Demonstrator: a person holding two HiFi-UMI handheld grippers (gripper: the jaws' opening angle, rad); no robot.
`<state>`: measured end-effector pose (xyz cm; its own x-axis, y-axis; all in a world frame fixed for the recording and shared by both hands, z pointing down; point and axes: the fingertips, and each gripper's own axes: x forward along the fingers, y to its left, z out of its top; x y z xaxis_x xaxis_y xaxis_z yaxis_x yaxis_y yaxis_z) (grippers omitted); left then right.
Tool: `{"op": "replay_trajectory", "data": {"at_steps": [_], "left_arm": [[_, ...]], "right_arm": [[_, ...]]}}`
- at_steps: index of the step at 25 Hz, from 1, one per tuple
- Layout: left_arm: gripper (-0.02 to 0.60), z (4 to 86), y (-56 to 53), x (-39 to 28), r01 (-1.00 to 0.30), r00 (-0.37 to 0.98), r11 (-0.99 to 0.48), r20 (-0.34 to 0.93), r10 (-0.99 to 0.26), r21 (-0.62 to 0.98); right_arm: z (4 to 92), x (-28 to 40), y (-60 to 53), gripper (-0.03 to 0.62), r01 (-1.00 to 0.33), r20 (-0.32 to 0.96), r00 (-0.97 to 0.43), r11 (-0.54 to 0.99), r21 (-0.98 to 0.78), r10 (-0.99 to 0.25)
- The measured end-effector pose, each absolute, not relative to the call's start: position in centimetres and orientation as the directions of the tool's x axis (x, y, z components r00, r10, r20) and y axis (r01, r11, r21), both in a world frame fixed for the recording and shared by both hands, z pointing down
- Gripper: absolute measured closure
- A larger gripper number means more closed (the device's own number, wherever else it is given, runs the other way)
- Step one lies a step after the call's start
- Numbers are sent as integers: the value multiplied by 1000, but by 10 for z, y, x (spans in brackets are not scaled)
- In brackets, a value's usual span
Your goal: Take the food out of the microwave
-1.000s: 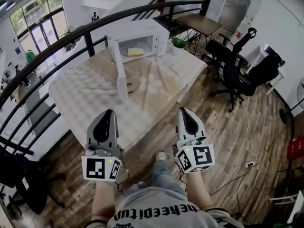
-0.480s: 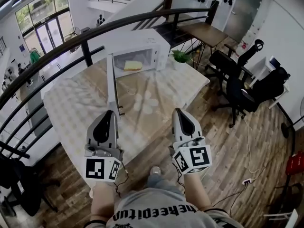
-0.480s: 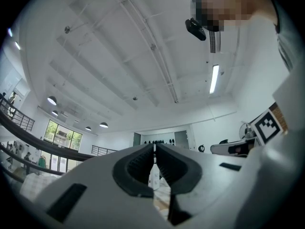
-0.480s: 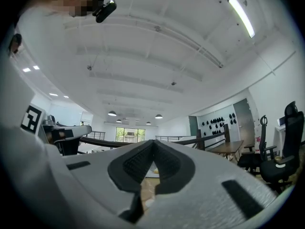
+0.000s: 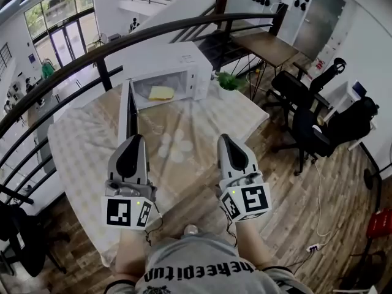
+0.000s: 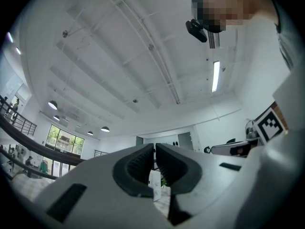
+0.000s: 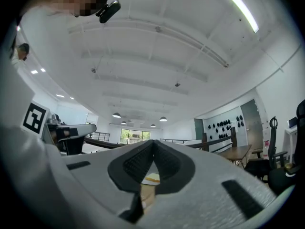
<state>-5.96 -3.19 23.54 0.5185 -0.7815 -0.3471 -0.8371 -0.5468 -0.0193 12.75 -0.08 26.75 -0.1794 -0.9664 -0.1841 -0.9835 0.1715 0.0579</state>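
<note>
Table: pale checked cloth, carries the microwave at its far end.
Microwave: white, cavity exposed. Its door stands swung open at the microwave's left side.
Left hand-held gripper: well short of the microwave, in front of the door. Its own view shows the jaws closed to a hairline slit, nothing held.
Right hand-held gripper: also well short of the microwave, jaws fully together, empty.
Plant: small, green, just right of the microwave. Only the left gripper view glimpses it below the jaws.
Food: yellow slab inside the microwave cavity. The right gripper view shows it under its jaw tips, the left gripper view does not.
</note>
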Motion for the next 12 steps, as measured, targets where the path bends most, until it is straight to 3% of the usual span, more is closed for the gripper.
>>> {"op": "replay_trajectory", "data": {"at_steps": [12], "left_arm": [[566, 252, -67, -16, -853, 506, -522, -298, -810, -29]], "right_arm": [[286, 175, -47, 589, -979, -157, -204, 204, 16, -966]]}}
